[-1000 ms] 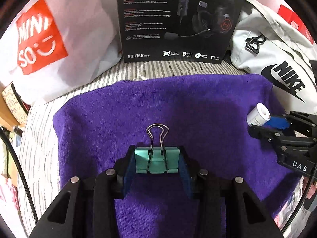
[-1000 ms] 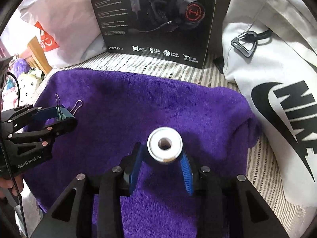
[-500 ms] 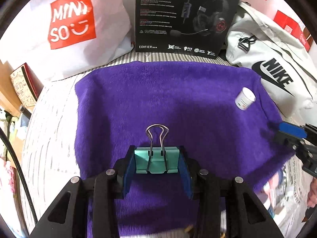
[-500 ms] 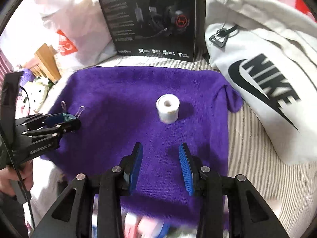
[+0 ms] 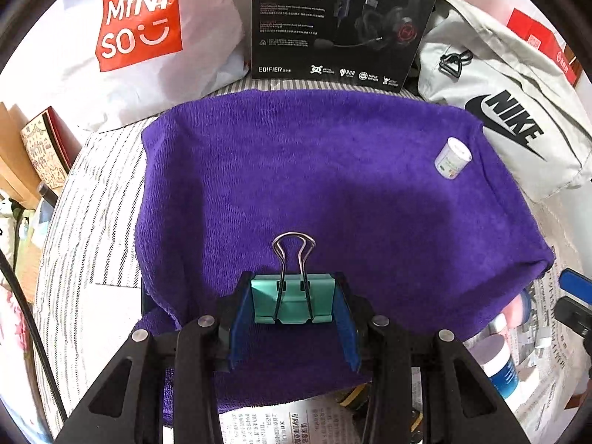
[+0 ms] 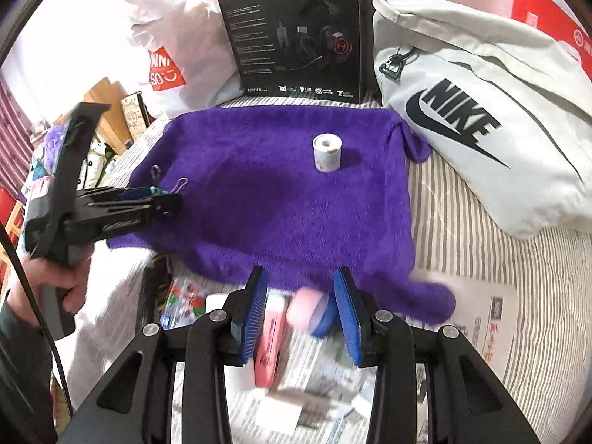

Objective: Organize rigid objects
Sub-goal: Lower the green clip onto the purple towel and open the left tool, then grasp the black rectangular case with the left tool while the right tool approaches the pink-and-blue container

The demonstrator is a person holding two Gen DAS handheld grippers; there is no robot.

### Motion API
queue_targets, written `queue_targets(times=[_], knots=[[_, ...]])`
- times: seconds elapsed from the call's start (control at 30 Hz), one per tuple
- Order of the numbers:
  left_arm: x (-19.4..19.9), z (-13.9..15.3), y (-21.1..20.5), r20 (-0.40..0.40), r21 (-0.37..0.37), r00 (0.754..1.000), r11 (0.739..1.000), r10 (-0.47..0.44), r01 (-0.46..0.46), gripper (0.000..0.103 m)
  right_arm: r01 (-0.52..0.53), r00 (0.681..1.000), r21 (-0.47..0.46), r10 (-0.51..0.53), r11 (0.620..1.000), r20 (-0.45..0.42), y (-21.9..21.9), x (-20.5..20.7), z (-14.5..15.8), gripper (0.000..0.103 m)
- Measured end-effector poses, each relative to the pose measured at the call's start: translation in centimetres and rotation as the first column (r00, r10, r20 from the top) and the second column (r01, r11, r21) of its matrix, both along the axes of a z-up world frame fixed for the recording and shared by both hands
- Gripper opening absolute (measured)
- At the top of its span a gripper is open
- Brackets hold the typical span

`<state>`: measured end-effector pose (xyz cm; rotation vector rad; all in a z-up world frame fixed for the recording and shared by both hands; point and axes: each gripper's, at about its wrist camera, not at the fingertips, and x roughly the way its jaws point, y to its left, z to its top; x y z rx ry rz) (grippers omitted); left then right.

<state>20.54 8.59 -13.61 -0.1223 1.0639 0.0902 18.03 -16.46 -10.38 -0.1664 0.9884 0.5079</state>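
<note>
My left gripper (image 5: 292, 309) is shut on a teal binder clip (image 5: 292, 301) and holds it above the near edge of the purple towel (image 5: 314, 185). It also shows in the right wrist view (image 6: 162, 199). A small white bottle (image 5: 453, 157) stands upright at the towel's far right, and shows in the right wrist view (image 6: 326, 152) too. My right gripper (image 6: 299, 310) is open and empty, off the towel's near edge, over a pink marker (image 6: 270, 340) and a round pink-and-blue container (image 6: 310, 312) lying on newspaper.
A black headset box (image 5: 344, 22), a Miniso bag (image 5: 137, 26) and a grey Nike bag (image 6: 481, 118) line the back and right. Newspaper (image 6: 318, 388) with several small items lies in front of the towel. A white-and-blue jar (image 5: 497, 362) sits there.
My right gripper let go of the white bottle, left it standing on the towel, and pulled back over the newspaper. My left gripper drew back and up with the clip.
</note>
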Motion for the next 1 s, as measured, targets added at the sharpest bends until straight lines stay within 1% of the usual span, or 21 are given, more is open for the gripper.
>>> queue_targets(times=[0.17,0.3,0.47,0.63,0.8,0.87,0.93,1.0], knots=[[-0.3,-0.3,-0.1,0.001,0.008,1.000,1.000,0.000,0.000,0.039,0.004,1.000,0.005,-0.004,1.000,-0.010,-0.3,-0.7,-0.2,0.038],[-0.6,-0.3,-0.5,-0.009,0.030,1.000,0.999,-0.020,0.020,0.046,0.004,1.000,0.014,-0.004,1.000,-0.021,-0.5,-1.2,-0.5,0.038],[-1.2,-0.1,0.0,-0.005,0.015,1.000,1.000,0.002,-0.002,0.046,0.006,1.000,0.019,-0.005,1.000,-0.031,-0.7,-1.6,-0.9,0.038],[-2.9,1.2,0.4,0.023,0.001,1.000,1.000,0.016,-0.016,0.046,0.004,1.000,0.018,-0.004,1.000,-0.028,-1.1,-2.1,-1.1,0.038],[-5.2,2.7,-0.6,0.063,-0.001,0.998,1.000,-0.010,0.010,0.046,0.017,1.000,0.005,-0.017,1.000,-0.026,-1.8,-2.6,-1.9,0.038],[-5.6,2.8,-1.1,0.063,0.016,0.998,1.000,-0.005,0.005,0.046,0.020,0.999,0.006,-0.020,1.000,-0.040,-2.1,-2.7,-2.4,0.038],[-6.5,2.8,-1.3,0.073,0.002,0.997,1.000,-0.008,0.008,0.046,0.024,0.999,0.002,-0.024,1.000,-0.048,-2.3,-2.8,-2.8,0.038],[-7.4,2.5,-1.4,0.069,-0.037,0.998,0.999,-0.009,0.012,0.046,0.027,0.998,0.002,-0.027,1.000,-0.058,-2.6,-3.0,-3.2,0.038]])
